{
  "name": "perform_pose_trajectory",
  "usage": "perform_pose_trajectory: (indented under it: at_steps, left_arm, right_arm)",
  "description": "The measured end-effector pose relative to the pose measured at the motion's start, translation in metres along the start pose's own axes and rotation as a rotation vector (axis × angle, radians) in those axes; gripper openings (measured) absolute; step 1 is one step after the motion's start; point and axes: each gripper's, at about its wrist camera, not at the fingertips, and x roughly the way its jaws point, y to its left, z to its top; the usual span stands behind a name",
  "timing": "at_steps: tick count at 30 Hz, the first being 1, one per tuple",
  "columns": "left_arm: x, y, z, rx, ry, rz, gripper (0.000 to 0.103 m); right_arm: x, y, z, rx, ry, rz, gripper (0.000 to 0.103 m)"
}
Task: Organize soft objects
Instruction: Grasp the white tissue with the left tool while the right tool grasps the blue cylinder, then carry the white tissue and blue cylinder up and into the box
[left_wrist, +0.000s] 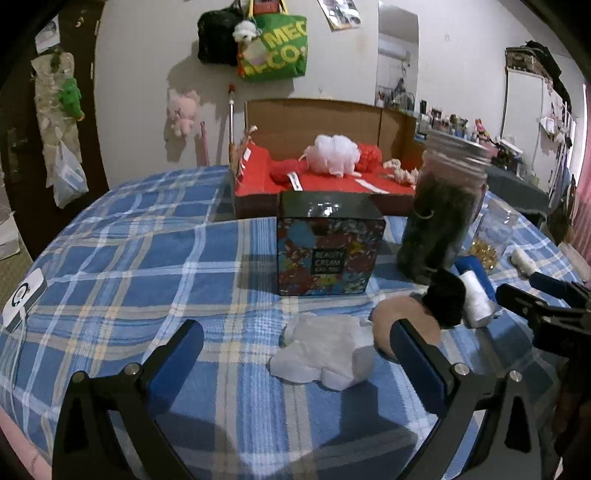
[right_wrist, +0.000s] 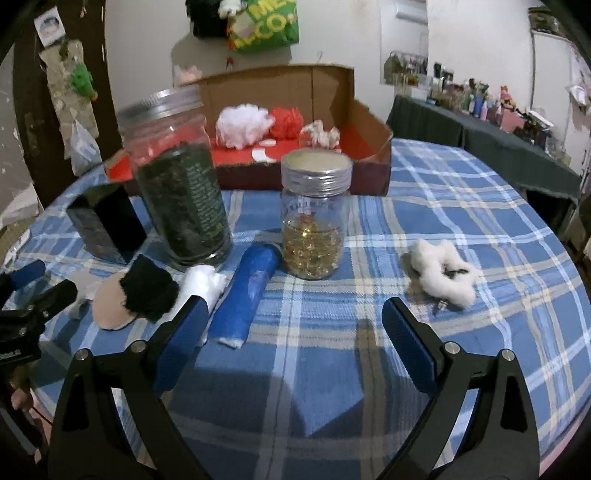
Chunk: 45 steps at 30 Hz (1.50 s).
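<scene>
My left gripper (left_wrist: 295, 354) is open and empty, just short of a pale fluffy white soft piece (left_wrist: 323, 354) on the blue plaid cloth. Beside it lie a tan puff (left_wrist: 402, 321), a black fuzzy piece (left_wrist: 445, 297) and a white roll (left_wrist: 476, 299). My right gripper (right_wrist: 295, 328) is open and empty above the cloth. A blue roll (right_wrist: 245, 291) lies at its left, and a white fluffy scrunchie (right_wrist: 441, 273) at its right. The cardboard box (right_wrist: 369, 129) at the back holds a white puff (right_wrist: 242, 125), a red puff (right_wrist: 286, 122) and a small pale piece (right_wrist: 321, 134).
A tall jar of dark green material (right_wrist: 181, 192), a jar of gold pieces (right_wrist: 314, 221) and a patterned black box (left_wrist: 328, 243) stand mid-table. A white device (left_wrist: 22, 299) lies at the table's left edge. Bags hang on the wall behind.
</scene>
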Motion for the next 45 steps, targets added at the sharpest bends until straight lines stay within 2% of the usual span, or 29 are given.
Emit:
perform_pose_trajectory:
  at_steps: [3,5,6,7,8,9,11,12,13,14,15,17,27,32,45]
  left_arm:
    - [0.007,0.002,0.003,0.025,0.036,-0.002,0.098]
    - [0.012,0.003,0.004,0.039,0.069,-0.011,0.092]
    - [0.016,0.004,0.003,0.043,0.088,-0.018,0.086]
    - [0.018,0.004,0.003,0.043,0.100,-0.026,0.079]
    - [0.021,0.006,0.002,0.038,0.111,-0.044,0.077]
    - [0.021,0.006,0.001,0.033,0.112,-0.059,0.072]
    - [0.019,0.004,0.001,0.043,0.101,-0.089,0.056]
    - [0.018,0.002,0.001,0.049,0.101,-0.121,0.039]
    - [0.018,0.001,0.002,0.051,0.107,-0.154,0.025]
    - [0.017,0.000,0.003,0.051,0.110,-0.170,0.020]
    - [0.015,-0.002,0.003,0.055,0.108,-0.171,0.018]
    - [0.010,-0.005,0.004,0.066,0.093,-0.173,0.017]
    - [-0.011,-0.022,0.020,0.071,0.033,-0.268,0.016]
    - [-0.014,-0.037,0.026,0.080,0.022,-0.330,0.016]
    - [-0.007,-0.046,0.031,0.081,0.041,-0.339,0.016]
  right_arm:
    - [0.013,0.002,0.007,-0.022,0.056,-0.001,0.096]
    - [0.019,0.005,0.009,-0.040,0.084,-0.005,0.095]
    - [0.022,0.005,0.009,-0.044,0.092,-0.004,0.090]
    - [0.023,0.006,0.010,-0.045,0.100,0.000,0.081]
    - [0.024,0.006,0.010,-0.045,0.105,0.009,0.076]
    - [0.024,0.006,0.010,-0.044,0.106,0.019,0.065]
    - [0.027,0.007,0.010,-0.045,0.118,0.050,0.046]
    - [0.028,0.007,0.010,-0.045,0.125,0.085,0.029]
    - [0.027,0.007,0.009,-0.045,0.121,0.116,0.024]
    - [0.026,0.008,0.009,-0.049,0.122,0.141,0.023]
    - [0.026,0.009,0.009,-0.051,0.131,0.187,0.020]
    - [0.023,0.010,0.008,-0.056,0.129,0.220,0.019]
    - [-0.003,0.003,0.007,-0.049,0.088,0.279,0.018]
    - [-0.012,0.004,0.010,-0.051,0.075,0.336,0.018]
    - [-0.015,0.003,0.013,-0.051,0.073,0.371,0.013]
